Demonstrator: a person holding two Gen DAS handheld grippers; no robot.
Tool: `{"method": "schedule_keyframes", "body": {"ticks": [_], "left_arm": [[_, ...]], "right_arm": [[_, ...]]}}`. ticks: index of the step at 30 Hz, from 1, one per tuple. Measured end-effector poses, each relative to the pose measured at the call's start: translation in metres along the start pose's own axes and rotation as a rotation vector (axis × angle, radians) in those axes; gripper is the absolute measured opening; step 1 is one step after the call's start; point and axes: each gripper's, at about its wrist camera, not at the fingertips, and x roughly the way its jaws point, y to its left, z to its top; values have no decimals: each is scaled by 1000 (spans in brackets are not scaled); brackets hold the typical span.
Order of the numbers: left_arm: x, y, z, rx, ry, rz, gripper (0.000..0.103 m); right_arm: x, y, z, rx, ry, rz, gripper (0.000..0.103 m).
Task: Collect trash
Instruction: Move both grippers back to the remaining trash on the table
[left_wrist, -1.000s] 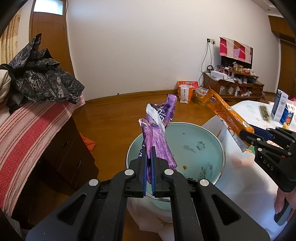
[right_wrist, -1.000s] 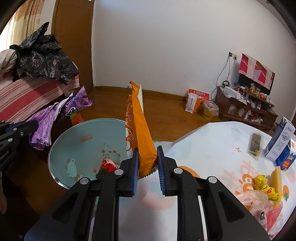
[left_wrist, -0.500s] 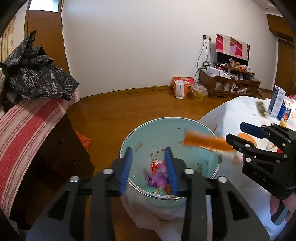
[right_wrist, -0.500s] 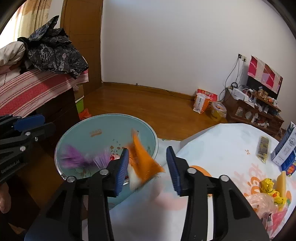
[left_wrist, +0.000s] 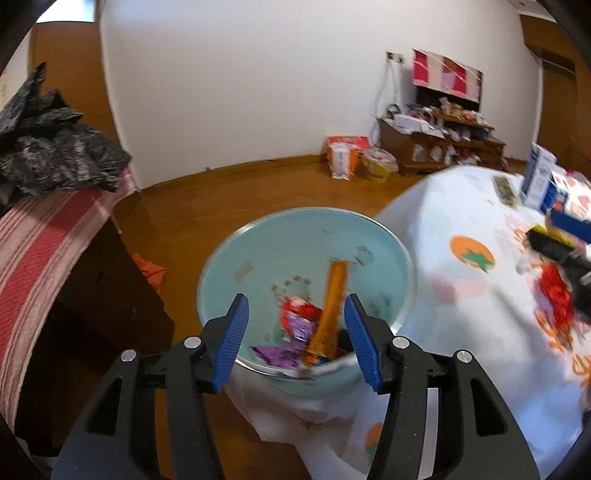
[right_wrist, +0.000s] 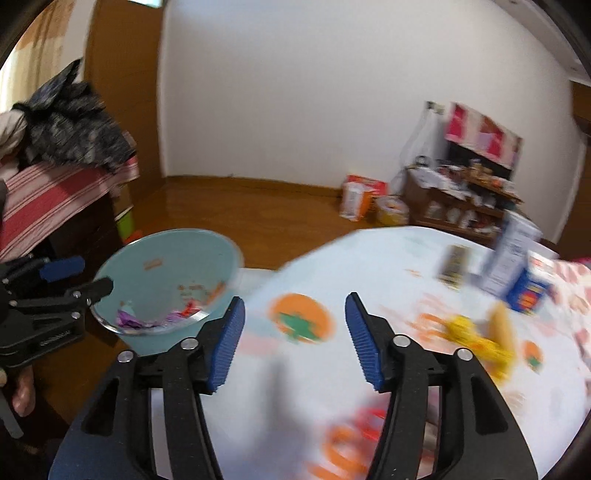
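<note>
Covering most of the right side, the tabletop (right_wrist: 369, 266) wears a white cloth with orange prints; a teal bin (left_wrist: 369, 232) stands at its edge over the wood floor. Drop-off step looks finished: an orange wrapper (left_wrist: 330, 306) leans inside the bin, a purple wrapper (left_wrist: 284, 350) lies crumpled beside it, touching. Left gripper (left_wrist: 295, 336) hangs over the bin, jaws just opened, released, nothing between the pads. Right gripper (right_wrist: 293, 338) sits over the cloth beside the bin, jaws likewise just opened, empty. More trash left on the tabletop: a yellow wrapper (right_wrist: 476, 338) near the cartons (right_wrist: 513, 258), a red scrap (left_wrist: 554, 295) closer in; both blurred. Next move, by my reckoning: carry the right gripper to the yellow wrapper, jaws wide, pinch low against the cloth without snagging it.
</note>
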Motion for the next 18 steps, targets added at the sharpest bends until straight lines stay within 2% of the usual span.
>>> {"method": "schedule_keyframes", "body": {"ticks": [3,6,9,15,16,17,18], "left_arm": [[2,-20,-6,40,10,-22,59],[4,-42,-14,84,21,-42,60],[4,-60,-23,125,31,-63,60],[2,-73,-29,157,32,-75,61],[1,-72,-27,156,31,-74,61],[1,-71,-26,154,30,-74,61],[0,-70,-23,149,26,-73,61]], "right_arm": [[-24,-32,-13,45,-3,-65,58],[-43,-67,-31,109,9,-132,60],[-52,-88,-49,144,33,-160,60],[-44,-91,-73,135,96,-126,59],[-41,-90,-74,130,108,-120,56],[-38,-88,-75,133,117,-104,36],[-36,-87,-75,133,127,-87,26]]}}
